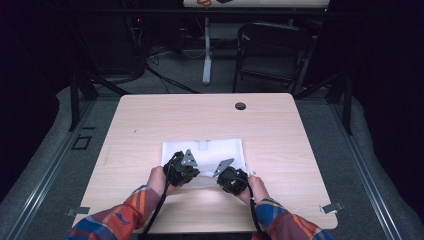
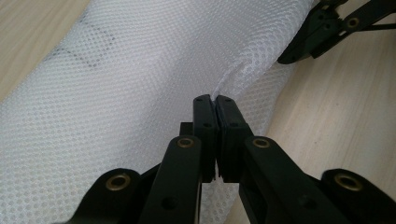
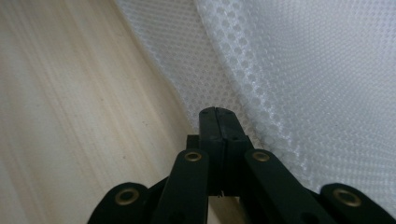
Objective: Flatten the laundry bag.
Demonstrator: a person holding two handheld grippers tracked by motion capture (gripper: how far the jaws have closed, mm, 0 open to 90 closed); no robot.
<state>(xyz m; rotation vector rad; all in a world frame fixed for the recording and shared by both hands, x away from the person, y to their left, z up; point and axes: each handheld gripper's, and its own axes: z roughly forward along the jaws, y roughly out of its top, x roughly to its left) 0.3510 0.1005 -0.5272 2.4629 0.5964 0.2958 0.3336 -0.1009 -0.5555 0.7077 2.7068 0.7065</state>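
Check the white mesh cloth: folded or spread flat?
Folded: the white mesh cloth curves over in a rolled double layer, its near edge pinched up off the table.

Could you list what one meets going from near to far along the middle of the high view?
Person's plaid sleeves → left gripper and right gripper, side by side → white mesh cloth → bare wooden table → round cable hole → floor → folding chair.

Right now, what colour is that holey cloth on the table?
White. The mesh cloth has tiny holes all over, clearest in the left gripper view.
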